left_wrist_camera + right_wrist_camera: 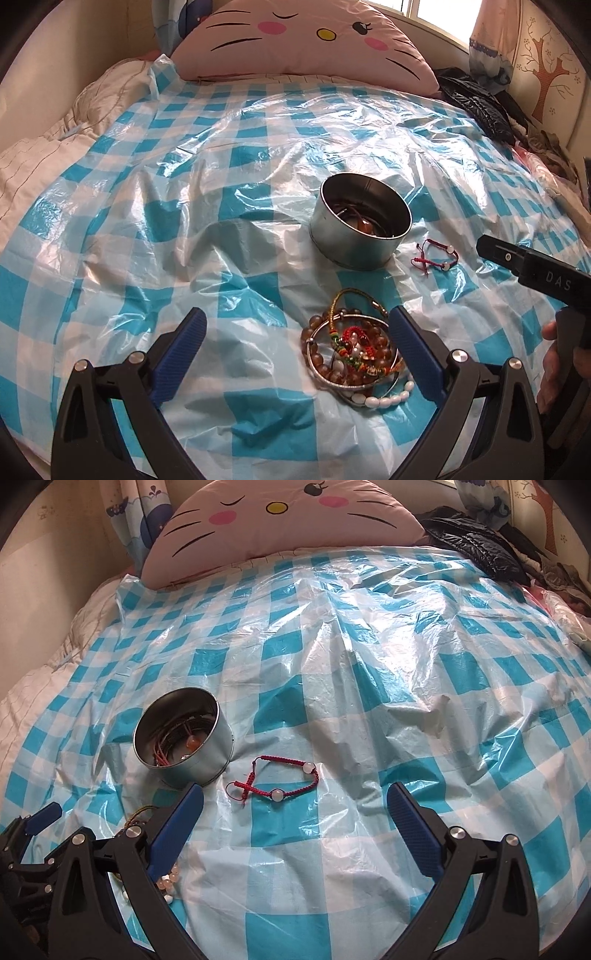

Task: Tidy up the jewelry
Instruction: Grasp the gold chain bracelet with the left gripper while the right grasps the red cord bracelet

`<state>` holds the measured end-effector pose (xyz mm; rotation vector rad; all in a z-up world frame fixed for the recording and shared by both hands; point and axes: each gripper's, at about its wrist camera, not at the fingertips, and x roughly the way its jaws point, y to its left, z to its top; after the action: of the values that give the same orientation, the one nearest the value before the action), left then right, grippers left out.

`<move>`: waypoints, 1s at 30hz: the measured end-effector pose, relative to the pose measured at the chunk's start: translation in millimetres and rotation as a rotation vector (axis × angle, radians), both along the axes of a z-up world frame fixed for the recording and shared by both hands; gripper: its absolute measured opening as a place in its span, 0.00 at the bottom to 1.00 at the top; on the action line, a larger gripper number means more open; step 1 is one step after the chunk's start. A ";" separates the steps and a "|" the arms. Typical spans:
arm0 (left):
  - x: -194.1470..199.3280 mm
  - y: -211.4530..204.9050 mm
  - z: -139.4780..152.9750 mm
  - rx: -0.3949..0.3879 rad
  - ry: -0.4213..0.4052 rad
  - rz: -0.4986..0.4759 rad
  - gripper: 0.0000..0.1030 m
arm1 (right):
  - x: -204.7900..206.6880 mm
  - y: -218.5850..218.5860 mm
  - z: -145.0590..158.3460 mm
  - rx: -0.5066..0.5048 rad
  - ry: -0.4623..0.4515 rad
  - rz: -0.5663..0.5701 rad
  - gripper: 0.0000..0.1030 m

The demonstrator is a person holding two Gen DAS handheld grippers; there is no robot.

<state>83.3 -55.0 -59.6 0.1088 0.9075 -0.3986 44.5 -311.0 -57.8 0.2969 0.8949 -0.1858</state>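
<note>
Left wrist view: left hand-held gripper (295, 332) spread wide, holding nothing. Pile of bracelets (354, 358) on bed sheet (147, 221), just by its right finger. Round tin (360, 225) beyond pile, some jewelry already inside.

Right wrist view: right hand-held gripper (295, 805) spread wide, holding nothing. Red string bracelet (275, 781) lies flat on sheet, just beside tin (184, 734).

Step, I think: sorting part done. Next: pinch thin red string gently, lift, drop in tin.
</note>
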 end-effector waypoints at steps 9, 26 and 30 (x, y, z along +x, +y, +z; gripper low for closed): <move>6.9 -55.6 -21.4 0.229 -0.052 -0.182 0.88 | 14.3 -3.7 -11.0 0.036 0.021 0.016 0.93; 22.0 -67.7 -41.8 0.144 0.123 -0.254 0.33 | 58.8 29.1 -58.3 -0.060 0.169 0.239 0.46; 24.4 -59.5 -37.8 0.081 0.148 -0.259 0.08 | 52.9 19.1 -53.9 0.021 0.145 0.231 0.09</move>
<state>107.7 -114.5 -97.4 0.2755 1.0598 -0.6171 97.3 -291.9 -111.7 0.1994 1.0674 0.0161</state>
